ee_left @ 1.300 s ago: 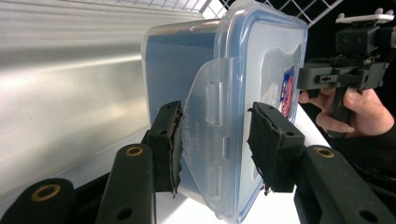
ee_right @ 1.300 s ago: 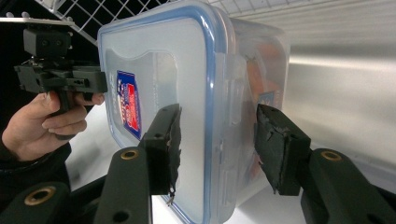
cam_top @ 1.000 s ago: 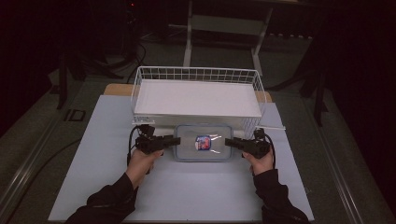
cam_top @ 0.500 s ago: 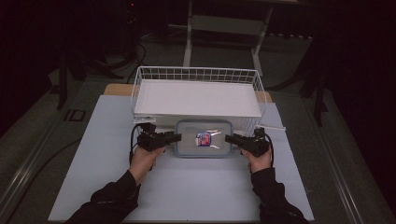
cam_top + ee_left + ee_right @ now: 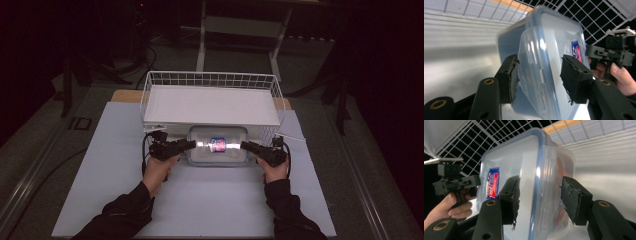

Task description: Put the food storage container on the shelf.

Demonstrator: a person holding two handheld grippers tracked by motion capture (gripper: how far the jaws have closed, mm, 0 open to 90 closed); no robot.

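Note:
A clear plastic food box [image 5: 217,145] with a blue-rimmed lid and a red-and-blue label hangs level between my two grippers, just in front of the white wire basket [image 5: 210,75]. My left gripper [image 5: 192,144] has the box's left end and my right gripper [image 5: 245,145] its right end. In the left gripper view the pads [image 5: 511,77] lie against the box [image 5: 549,50], one on the lid side and one on the base side. In the right gripper view the box [image 5: 524,157] sits the same way between the pads [image 5: 571,200]. Both pairs of jaws have just been opening a little around it.
The basket holds a flat white board and stands at the back of the white table sheet [image 5: 200,200]. A person's hands and dark sleeves reach in from the near edge. Dark floor, cables and a stand lie beyond the table.
The box has moved a little away from the person, closer to the basket's front wall. Both hands stay at its ends.

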